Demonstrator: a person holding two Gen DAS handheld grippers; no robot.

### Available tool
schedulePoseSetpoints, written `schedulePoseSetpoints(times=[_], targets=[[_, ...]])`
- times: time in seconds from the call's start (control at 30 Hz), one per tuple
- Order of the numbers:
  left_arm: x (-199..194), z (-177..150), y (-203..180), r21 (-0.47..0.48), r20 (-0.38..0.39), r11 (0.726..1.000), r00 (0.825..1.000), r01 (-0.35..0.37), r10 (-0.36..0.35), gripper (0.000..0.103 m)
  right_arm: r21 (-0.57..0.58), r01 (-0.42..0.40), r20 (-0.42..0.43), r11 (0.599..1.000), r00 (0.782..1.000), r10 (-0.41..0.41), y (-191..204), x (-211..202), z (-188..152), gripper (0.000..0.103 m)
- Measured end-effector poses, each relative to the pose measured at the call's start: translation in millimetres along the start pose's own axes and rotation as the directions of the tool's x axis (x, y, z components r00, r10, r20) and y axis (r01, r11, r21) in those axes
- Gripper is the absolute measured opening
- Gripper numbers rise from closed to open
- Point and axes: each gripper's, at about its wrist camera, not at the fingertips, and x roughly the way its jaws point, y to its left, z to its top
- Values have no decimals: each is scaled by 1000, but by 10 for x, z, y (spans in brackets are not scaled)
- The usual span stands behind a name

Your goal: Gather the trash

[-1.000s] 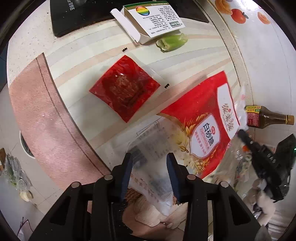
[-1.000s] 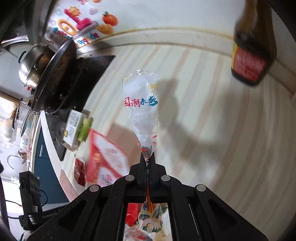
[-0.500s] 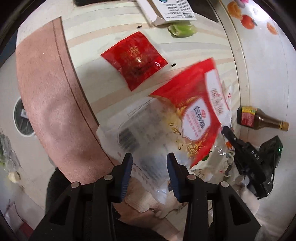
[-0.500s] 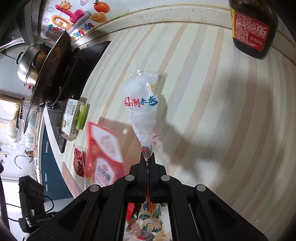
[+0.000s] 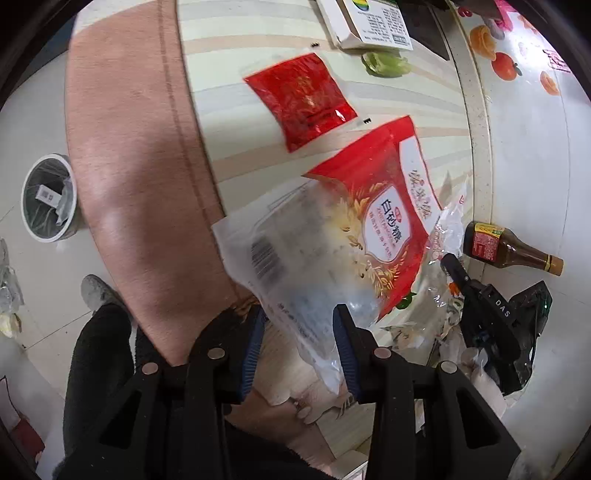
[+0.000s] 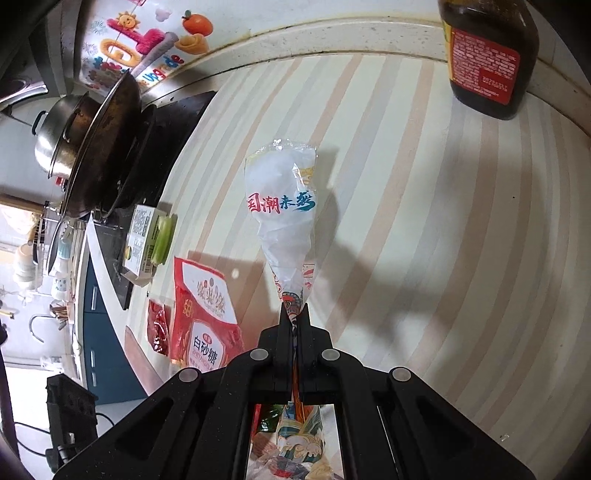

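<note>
A red and clear sugar bag (image 5: 369, 221) sticks up from my left gripper (image 5: 299, 347), whose blue pads (image 5: 253, 347) are shut on its crumpled clear end. The bag hangs over the brown counter edge (image 5: 147, 184). The same bag shows in the right wrist view (image 6: 201, 321). My right gripper (image 6: 294, 314) is shut on the twisted neck of a clear wrapper (image 6: 282, 199) with red and blue characters, held above the striped counter (image 6: 443, 240). In the left wrist view the right gripper (image 5: 452, 264) sits among crumpled wrappers.
A red sachet (image 5: 303, 96), a white box (image 5: 373, 22) and a green pepper piece (image 5: 386, 62) lie on the counter. A dark sauce bottle (image 6: 484, 55) stands by the wall. A wok (image 6: 99, 147) sits on the stove. A lined bin (image 5: 48, 199) stands on the floor.
The left gripper has swung toward the counter's edge with the sugar bag, which has come off the counter. The bin and a trouser leg came into view. The right gripper has hardly moved.
</note>
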Motion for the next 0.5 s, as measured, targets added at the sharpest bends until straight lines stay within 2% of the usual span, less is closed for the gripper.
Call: schedulePoseSetpoints(times=[0.07,0.17,0.23,0.27,0.3,0.33,0.5], targets=[[8,42,-27,-4,11,1000,1000,1,-1,35,-8,2,-5,1000,1000,-2,26,23,-6,1],[150,153,-48,-38,-7,998,998,-58,58,35,-11,2,-15,1000,1000,-2,52,73,-12,1],[156,165,-44,-71,14,996,998,-60,61,34,-16,4,-19,1000,1000,-5,63,87,-19,1],[140,165,-73,-61,39,996,997,-63,65,31,-19,6,-20,1000,1000,-6,73,88,-23,1],[114,165,-150,-19,72,995,993,-97,98,17,-23,8,-18,1000,1000,-8,82,79,-25,1],[89,156,-198,13,92,993,989,-116,114,13,-25,9,-16,1000,1000,-9,86,65,-26,1],[-192,132,-382,102,220,978,963,-182,156,8,-49,28,22,998,999,-27,135,-105,-20,1]])
